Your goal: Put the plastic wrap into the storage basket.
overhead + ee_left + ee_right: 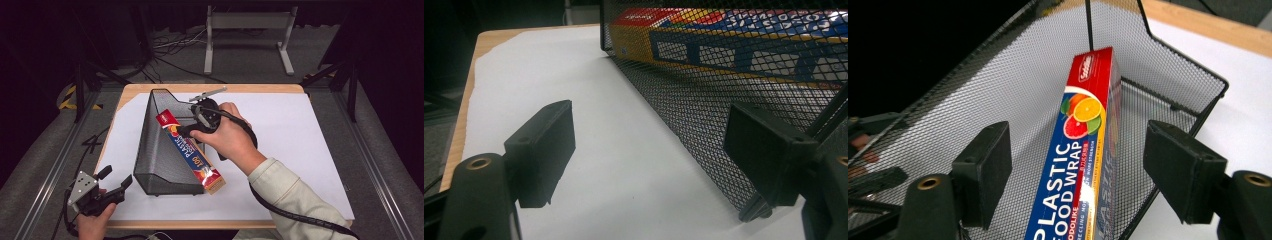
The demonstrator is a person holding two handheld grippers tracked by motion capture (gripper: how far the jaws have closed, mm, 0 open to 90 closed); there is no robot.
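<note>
White paper covers the wooden table, and at lower left of the high view the left gripper rests with jaws spread, empty. At centre the black wire-mesh basket holds the long blue-and-red plastic food wrap box, leaning on its right rim. Just right, the right gripper hovers over it, jaws wide apart, clear of it.

A black fine-mesh pattern is being shown by the wire basket. The plastic wrap box inside it is being seen in red at its far end, blue along its length with white lettering, a yellow edge stripe, and orange, pink and green citrus slices. White paper is being displayed over the light wooden table.
</note>
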